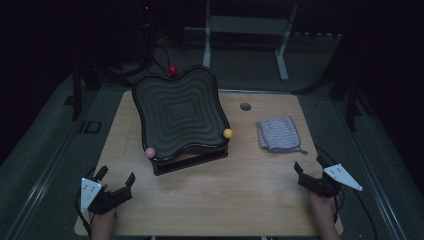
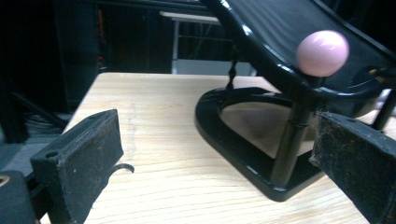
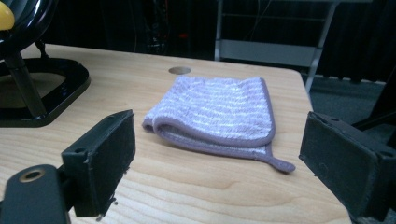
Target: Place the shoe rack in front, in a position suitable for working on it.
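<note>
Nearest the table's front edge, two hands rest low, each holding a gripper pointed forward. The left gripper [image 1: 116, 180] and right gripper [image 1: 308, 170] both have jaws spread apart, empty. Beyond the right one lies a folded purple cloth [image 3: 219, 112]; beyond the left, a tilted black tray [image 1: 177, 112] on its stand.

The tilted tray [image 1: 177, 112] is set on a stand [image 1: 192, 161] at the middle of the table [image 1: 240, 195], with knobs at its corners [image 1: 150, 152]. To its right a folded cloth [image 1: 278, 134] is laid flat, well apart from it. A small round inset [image 1: 245, 106] — probably a hole — is seen behind the cloth. The left gripper [image 1: 116, 183] is held near the front left edge, before the tray; the right gripper [image 1: 309, 170] near the front right — before the cloth.
</note>
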A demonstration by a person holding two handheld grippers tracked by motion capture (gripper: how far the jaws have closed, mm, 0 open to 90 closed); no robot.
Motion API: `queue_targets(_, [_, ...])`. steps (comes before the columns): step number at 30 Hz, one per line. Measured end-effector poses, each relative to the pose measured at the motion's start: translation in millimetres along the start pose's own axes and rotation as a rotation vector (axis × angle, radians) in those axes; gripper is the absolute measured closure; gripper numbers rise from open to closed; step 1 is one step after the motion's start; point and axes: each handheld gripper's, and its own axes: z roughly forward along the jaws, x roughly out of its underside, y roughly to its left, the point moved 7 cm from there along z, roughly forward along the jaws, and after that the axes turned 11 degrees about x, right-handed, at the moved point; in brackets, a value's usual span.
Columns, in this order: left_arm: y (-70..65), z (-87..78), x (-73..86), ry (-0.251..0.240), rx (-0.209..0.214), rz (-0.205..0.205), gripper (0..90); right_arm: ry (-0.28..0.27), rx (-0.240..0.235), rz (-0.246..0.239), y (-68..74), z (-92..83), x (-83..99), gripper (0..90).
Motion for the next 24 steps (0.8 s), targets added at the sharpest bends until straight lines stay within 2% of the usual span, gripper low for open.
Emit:
queue_targets(2, [-2.0, -1.0, -1.2, -0.003, 0.004, 0.012, 1.9, 0.006, -0.009, 0.000, 1.5, 1.0, 1.0, 10.3])
queue_targets(5, [-4.4, -0.6, -1.0, 0.012, 0.019, -0.013, 1.9, 0.008, -0.022, -0.014, 4.8, 1.5, 1.9, 10.3])
queue_targets(7, [-10.2, -1.2, -3.8, 0.022, 0.060, -0.044, 1.9, 0.009, -0.033, -0.025, 7.3, 2.1, 2.5, 10.3])
queue_targets(9, [-12.7, -1.6, -5.0, 0.026, 0.073, -0.051, 1.9, 0.004, -0.043, -0.032, 10.1, 2.2, 2.0, 10.3])
queue_targets(11, [-14.8, -2.0, -7.1, 0.024, 0.076, -0.054, 1.9, -0.001, -0.049, -0.041, 13.0, 2.4, 0.9, 10.3])
queue_targets(12, [-16.6, -2.0, -8.9, 0.009, 0.085, -0.070, 1.9, -0.009, -0.061, -0.036, 14.9, 2.3, -0.6, 10.3])
queue_targets(15, [-19.0, -1.4, -11.0, 0.014, 0.086, -0.066, 2.0, -0.019, -0.088, -0.038, 22.9, 3.5, -3.7, 10.3])
queue_targets(16, [-22.4, -0.7, -13.5, 0.022, 0.095, -0.045, 1.9, -0.023, -0.096, -0.050, 26.1, 3.7, -4.8, 10.3])
queue_targets(19, [-27.6, 1.0, -15.9, 0.032, 0.109, -0.030, 2.0, -0.031, -0.113, -0.072, 34.7, 6.0, -8.8, 10.3])
queue_targets(22, [-31.1, 2.4, -17.7, 0.034, 0.126, -0.033, 2.0, -0.034, -0.134, -0.073, 42.2, 10.0, -13.6, 10.4])
queue_targets(24, [-34.5, 4.0, -19.9, 0.041, 0.135, -0.017, 2.0, -0.038, -0.139, -0.073, 44.8, 11.2, -15.6, 10.4])
